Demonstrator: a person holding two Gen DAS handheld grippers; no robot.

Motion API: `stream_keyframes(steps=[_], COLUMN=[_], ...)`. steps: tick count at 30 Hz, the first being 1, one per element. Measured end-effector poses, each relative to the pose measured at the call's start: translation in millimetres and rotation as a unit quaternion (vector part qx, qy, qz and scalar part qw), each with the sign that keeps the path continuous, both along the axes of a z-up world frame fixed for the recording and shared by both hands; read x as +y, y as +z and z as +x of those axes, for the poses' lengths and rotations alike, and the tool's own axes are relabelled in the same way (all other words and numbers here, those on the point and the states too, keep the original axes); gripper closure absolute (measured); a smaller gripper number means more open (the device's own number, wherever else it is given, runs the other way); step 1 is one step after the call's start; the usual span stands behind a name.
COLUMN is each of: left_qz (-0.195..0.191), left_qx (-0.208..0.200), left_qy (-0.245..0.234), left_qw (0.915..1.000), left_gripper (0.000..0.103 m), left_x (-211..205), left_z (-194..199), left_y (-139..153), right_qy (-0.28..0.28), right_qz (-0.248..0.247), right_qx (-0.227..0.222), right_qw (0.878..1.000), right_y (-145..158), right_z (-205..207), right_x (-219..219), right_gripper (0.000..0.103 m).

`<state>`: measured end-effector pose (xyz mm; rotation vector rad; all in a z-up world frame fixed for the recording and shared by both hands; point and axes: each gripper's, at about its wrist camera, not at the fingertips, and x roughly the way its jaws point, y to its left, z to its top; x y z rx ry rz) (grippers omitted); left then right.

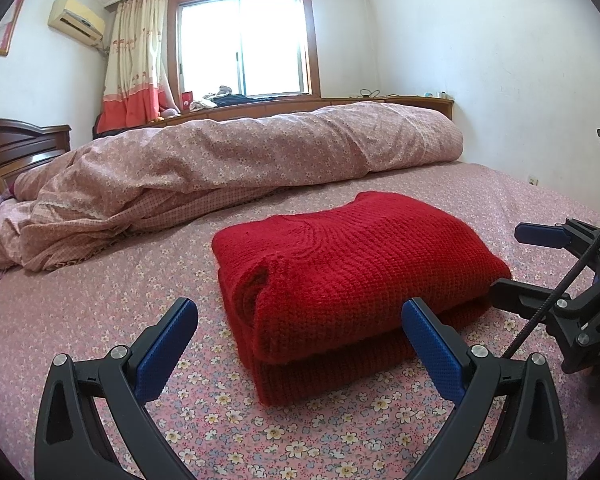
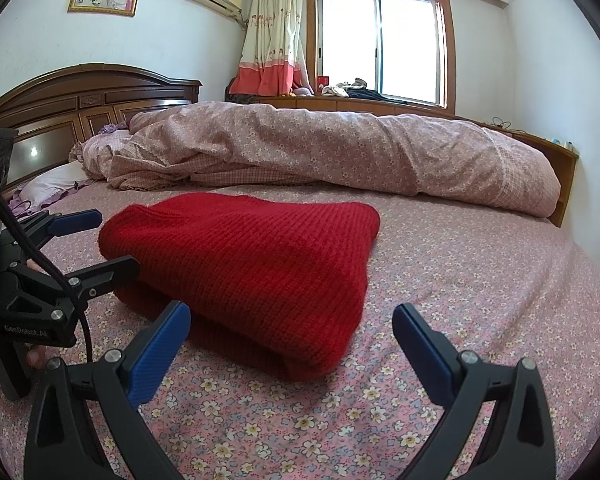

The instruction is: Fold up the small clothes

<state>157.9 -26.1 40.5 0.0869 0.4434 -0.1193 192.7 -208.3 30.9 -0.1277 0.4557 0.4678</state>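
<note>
A red knitted sweater (image 1: pixel 340 276) lies folded into a thick rectangle on the floral bed sheet (image 1: pixel 100 312); it also shows in the right wrist view (image 2: pixel 256 268). My left gripper (image 1: pixel 300 320) is open and empty, its blue pads either side of the sweater's near end, just short of it. My right gripper (image 2: pixel 292 324) is open and empty, close to the sweater's near corner. The right gripper also shows in the left wrist view (image 1: pixel 512 260) beside the sweater's right edge. The left gripper shows in the right wrist view (image 2: pixel 108 240) at the sweater's left edge.
A rolled floral duvet (image 1: pixel 228 168) lies across the bed behind the sweater. A wooden headboard (image 2: pixel 84 108) stands at the left, with a pillow (image 2: pixel 48 188) below it. A window (image 2: pixel 380 44), a curtain and a low wooden cabinet are beyond the bed.
</note>
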Motion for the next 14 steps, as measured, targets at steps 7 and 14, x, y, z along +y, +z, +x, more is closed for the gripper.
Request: stream_keyframes(steps=[7,14], left_qz=[0.0,-0.002], left_qx=[0.002,0.008], left_qy=[0.0,0.002], left_qw=[1.0,1.0], left_gripper=[0.004,0.004], left_x=[1.9,6.1], left_z=[0.1,0.7], left_y=[-0.6,-1.1], right_qy=[0.001,0.002], right_qz=[-0.001,-0.004], right_qx=[0.0,0.002], right_qw=[1.0,1.0], right_y=[-0.8,-1.2], right_z=[1.1,1.7], right_x=[-1.1,-0.9], right_gripper=[0.0,0.0])
